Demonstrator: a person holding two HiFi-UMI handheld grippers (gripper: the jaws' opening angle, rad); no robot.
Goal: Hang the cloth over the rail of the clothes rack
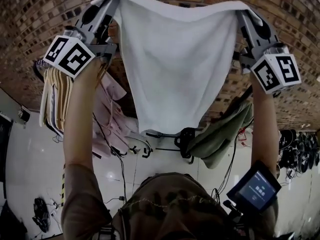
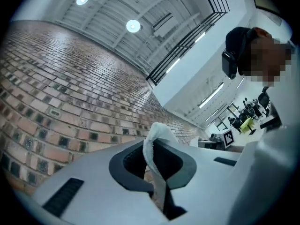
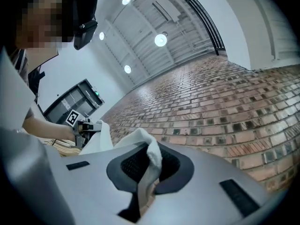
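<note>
1. Cloth, white and towel-like, hangs spread out in front of the brick wall, held up by its two top corners; its top edge sags a little in the middle and its sides taper to a rounded lower edge
2. Left gripper is clamped on the cloth's top left corner: its jaws stand almost together, with a thin fold of white fabric pinched between the dark pads and a tuft poking past the tips toward the brick wall
3. Right gripper grips the top right corner the same way, its jaws nearly closed on a thicker bunched fold that bulges out above the tips, with the brick wall beyond it
4. Both grippers are raised on outstretched arms and angled up toward the brick wall, the left marker cube and right marker cube on the ends farthest from that wall
5. Clothes rack rail shows as a dark bar near the brick wall, just beside the cloth's right edge; the cloth hides most of it, so contact cannot be told
6. Beige garments, a pink garment and a green garment hang lower in front of the brick wall, partly behind the cloth
7. A small lit screen sits on the right forearm, well away from the brick wall
</note>
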